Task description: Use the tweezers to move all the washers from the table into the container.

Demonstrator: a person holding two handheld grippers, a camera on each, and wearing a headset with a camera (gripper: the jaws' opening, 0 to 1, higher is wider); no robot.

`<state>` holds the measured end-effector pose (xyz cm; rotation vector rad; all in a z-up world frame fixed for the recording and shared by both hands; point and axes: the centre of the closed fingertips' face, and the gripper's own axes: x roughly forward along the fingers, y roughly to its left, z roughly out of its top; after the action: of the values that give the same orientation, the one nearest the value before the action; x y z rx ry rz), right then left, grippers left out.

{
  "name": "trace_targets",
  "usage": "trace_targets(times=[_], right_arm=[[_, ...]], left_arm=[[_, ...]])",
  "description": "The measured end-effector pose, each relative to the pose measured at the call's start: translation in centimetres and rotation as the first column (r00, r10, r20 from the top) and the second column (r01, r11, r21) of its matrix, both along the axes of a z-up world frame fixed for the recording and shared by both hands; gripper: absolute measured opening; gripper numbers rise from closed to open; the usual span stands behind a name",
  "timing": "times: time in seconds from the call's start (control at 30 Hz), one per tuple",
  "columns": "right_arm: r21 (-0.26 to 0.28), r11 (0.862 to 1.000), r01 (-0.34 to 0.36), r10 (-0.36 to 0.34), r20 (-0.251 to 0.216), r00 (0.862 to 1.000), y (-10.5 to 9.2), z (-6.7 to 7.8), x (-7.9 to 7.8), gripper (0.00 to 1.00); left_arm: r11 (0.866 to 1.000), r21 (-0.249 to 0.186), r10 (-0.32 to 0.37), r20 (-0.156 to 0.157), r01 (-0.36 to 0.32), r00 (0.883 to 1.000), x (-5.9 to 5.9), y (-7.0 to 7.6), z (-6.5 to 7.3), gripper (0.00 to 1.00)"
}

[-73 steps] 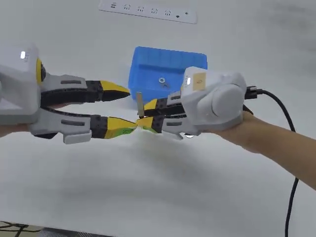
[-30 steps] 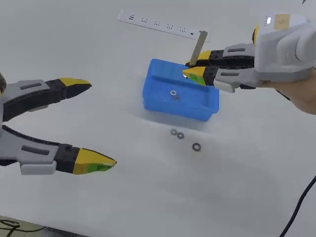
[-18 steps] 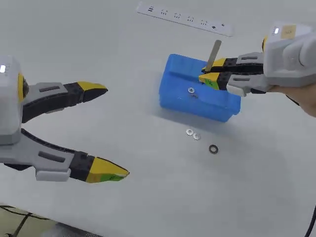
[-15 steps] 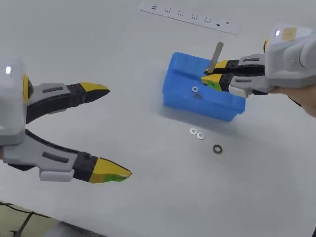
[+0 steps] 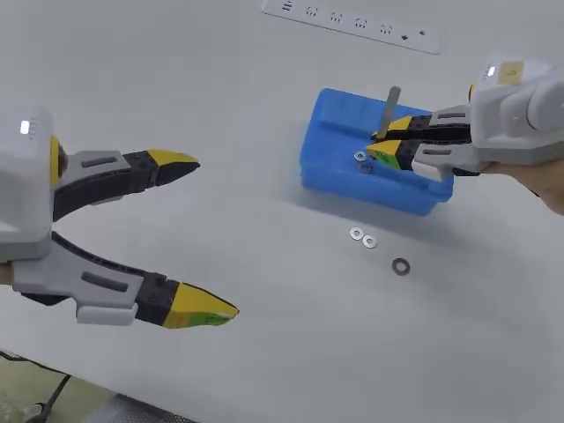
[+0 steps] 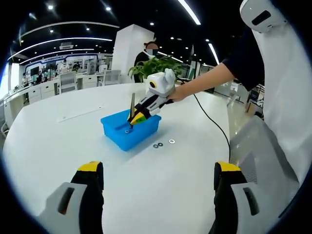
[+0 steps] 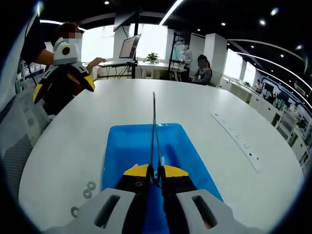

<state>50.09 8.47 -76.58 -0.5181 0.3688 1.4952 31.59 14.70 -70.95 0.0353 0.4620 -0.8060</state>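
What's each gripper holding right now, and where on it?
The right gripper is shut on the tweezers, clamped near their lower end, shaft sticking up over the blue container. The left gripper is open, empty.

Blue rectangular container (image 5: 370, 187) sits open on the desk (image 5: 264, 291), one washer (image 5: 359, 156) inside. Three washers (image 5: 369, 241) lie just beside its front wall. Grey tweezers (image 5: 391, 107) stand near-upright over it, clamped in the right hand-held gripper (image 5: 381, 150).

No readable text, power strip (image 5: 351, 25) marks — blurred
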Motion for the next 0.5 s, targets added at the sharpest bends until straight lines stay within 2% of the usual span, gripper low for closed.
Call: trace_targets(times=[0.37, 0.5], right_arm=[[-0.007, 1.0, 0.0, 0.0, -0.01, 1.0, 0.01, -0.4, -0.43, 0.1], [0.005, 1.0, 0.003, -0.003, -0.01, 1.0, 0.1, 0.02, -0.48, 0.09]], left_arm=[[1.0, 0.001, -0.002, 0.002, 0.002, 1.0, 0.05, -0.24, 0.1, 0.99], [1.0, 0.002, 0.004, 0.002, -0.004, 1.0, -0.01, -0.1, 0.18, 0.99]])
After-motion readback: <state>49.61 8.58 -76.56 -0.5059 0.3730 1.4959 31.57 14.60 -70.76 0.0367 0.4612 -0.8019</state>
